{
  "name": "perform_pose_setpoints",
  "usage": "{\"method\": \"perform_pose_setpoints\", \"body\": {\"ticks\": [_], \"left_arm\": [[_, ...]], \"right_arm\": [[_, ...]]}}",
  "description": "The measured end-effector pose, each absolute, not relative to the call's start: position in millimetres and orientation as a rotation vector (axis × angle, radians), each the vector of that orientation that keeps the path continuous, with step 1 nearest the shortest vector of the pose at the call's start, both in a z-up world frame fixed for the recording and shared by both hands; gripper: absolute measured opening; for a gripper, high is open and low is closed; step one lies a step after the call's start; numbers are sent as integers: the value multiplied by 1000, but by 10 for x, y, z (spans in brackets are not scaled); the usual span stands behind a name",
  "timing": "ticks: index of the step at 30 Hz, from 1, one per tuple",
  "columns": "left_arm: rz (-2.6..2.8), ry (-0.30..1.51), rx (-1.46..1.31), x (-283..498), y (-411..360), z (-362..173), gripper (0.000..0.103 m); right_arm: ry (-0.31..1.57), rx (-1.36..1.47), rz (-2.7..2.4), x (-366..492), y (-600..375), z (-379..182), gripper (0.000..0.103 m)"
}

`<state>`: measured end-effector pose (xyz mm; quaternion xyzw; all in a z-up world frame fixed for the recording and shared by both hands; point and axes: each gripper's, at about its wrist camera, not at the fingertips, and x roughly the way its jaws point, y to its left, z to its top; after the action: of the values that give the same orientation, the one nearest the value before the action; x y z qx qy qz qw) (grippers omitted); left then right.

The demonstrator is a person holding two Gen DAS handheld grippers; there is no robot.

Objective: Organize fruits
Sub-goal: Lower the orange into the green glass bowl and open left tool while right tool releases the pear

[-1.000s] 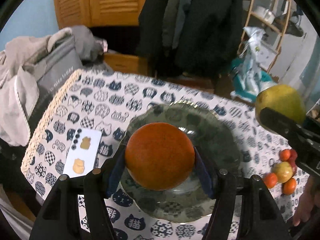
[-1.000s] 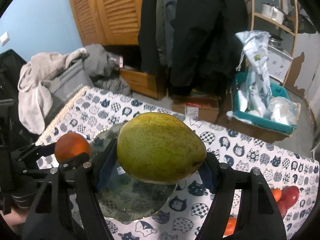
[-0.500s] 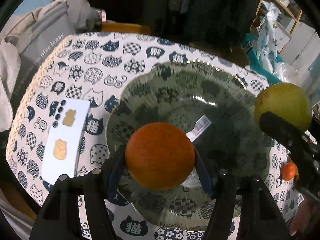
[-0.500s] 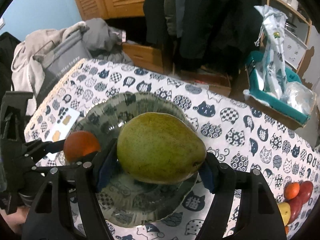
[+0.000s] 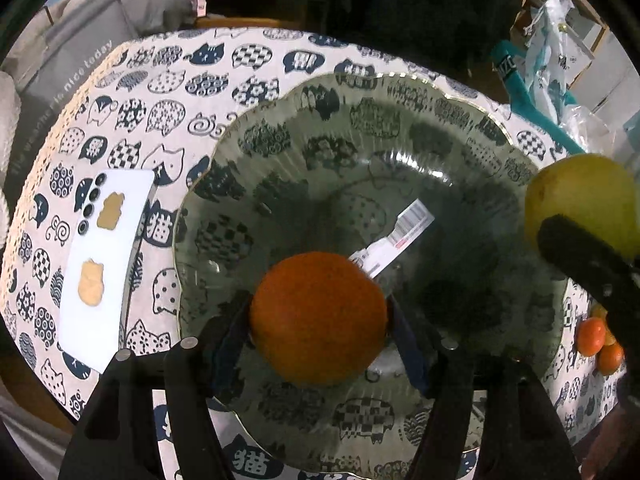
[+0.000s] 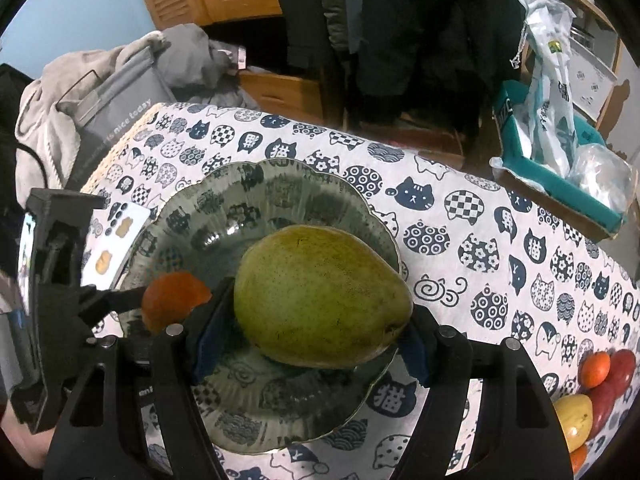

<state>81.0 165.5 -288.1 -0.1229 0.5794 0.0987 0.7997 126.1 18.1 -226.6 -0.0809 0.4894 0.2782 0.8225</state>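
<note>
Left wrist view: our left gripper clamps an orange over the glass bowl on a cat-print tablecloth; our right gripper grips a pear, coats hanging at upper centre.

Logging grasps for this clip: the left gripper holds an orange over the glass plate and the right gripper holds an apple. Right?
Not quite. The right gripper holds a green pear, not an apple, as the right wrist view shows. The left gripper does hold the orange over the glass plate.
</note>
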Motion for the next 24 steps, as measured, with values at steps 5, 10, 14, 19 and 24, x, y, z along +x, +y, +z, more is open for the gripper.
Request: {"method": "perform_pose_setpoints", "body": {"ticks": [5, 10, 14, 19, 24], "left_arm": [[219, 1227, -260, 785, 1701, -2779, 89], [233, 1199, -252, 666, 1785, -2627, 89], [266, 1180, -232, 572, 1860, -2545, 89], [301, 1172, -249, 510, 1966, -2533, 89], [320, 1176, -263, 457, 2047, -2535, 89]], "right_arm": [[1064, -153, 596, 1304, 184, -2324, 74], [1104, -145, 605, 1343, 234, -2406, 74], [1136, -155, 612, 1347, 298, -2483, 74], [1185, -170, 621, 1338, 388, -2598, 74], [1213, -191, 624, 1313, 459, -2673, 75]]}}
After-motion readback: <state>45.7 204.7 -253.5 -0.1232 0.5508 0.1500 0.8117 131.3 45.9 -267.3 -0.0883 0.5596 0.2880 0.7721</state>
